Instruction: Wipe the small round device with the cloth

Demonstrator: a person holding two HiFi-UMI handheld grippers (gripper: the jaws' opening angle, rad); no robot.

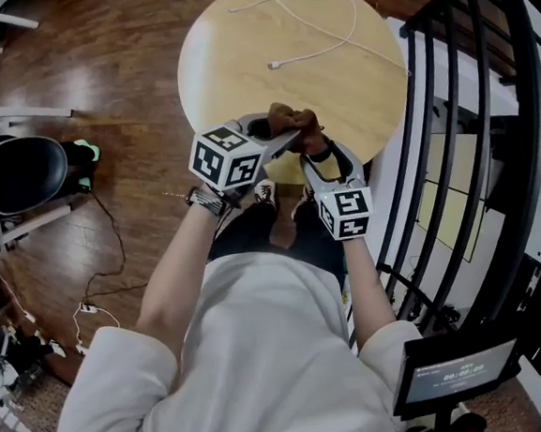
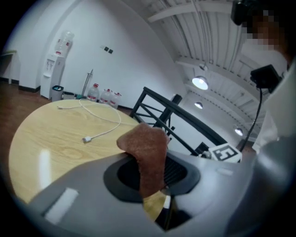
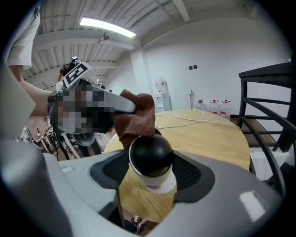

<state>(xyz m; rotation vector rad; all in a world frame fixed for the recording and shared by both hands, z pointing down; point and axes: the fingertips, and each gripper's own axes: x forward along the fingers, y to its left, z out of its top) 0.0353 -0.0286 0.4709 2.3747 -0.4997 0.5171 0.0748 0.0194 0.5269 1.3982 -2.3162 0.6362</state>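
The small round device [image 3: 150, 157], a black dome on a white base, sits between the jaws of my right gripper [image 3: 152, 169], which is shut on it. My left gripper [image 2: 152, 173] is shut on the brown cloth [image 2: 148, 152], which sticks up between its jaws. In the right gripper view the cloth [image 3: 136, 118] rests against the top left of the dome. In the head view both grippers meet over the near edge of the round wooden table [image 1: 238, 63]. There the left gripper [image 1: 287, 135] and the right gripper [image 1: 320, 154] hold the cloth [image 1: 292, 119] between them, and the device is mostly hidden.
A white cable [image 1: 320, 27] lies across the far part of the table. A black metal railing [image 1: 471, 146] stands close on the right. A black chair [image 1: 22, 171] is on the wooden floor to the left. A water dispenser [image 2: 58, 65] stands by the far wall.
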